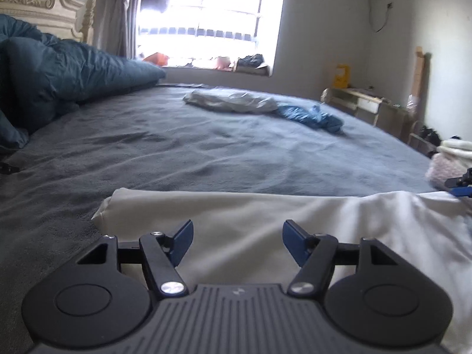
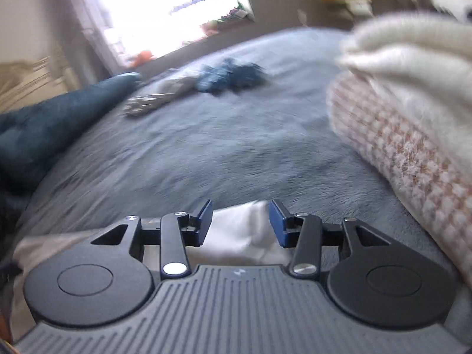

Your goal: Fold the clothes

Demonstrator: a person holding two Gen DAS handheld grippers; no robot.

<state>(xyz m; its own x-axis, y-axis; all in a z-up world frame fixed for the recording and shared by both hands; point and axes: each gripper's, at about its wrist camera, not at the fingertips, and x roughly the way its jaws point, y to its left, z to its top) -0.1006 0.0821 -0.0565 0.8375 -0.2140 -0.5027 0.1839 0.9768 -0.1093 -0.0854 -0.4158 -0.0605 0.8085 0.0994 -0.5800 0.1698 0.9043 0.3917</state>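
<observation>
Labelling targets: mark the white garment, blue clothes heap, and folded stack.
white garment (image 1: 236,206), left wrist view, flat middle.
blue clothes heap (image 1: 312,117), left wrist view, bunched centre.
folded stack (image 2: 413,135), right wrist view, checked side.

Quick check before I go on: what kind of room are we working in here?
Most likely a home bedroom. A wide bed with a carved headboard and a teal duvet fills the view, with loose clothes on it and a curtained window behind.

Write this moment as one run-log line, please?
task: fold clothes | left gripper: open above white garment | right gripper: open at white garment's edge | unfolded: blue garment | surface: bed
</observation>
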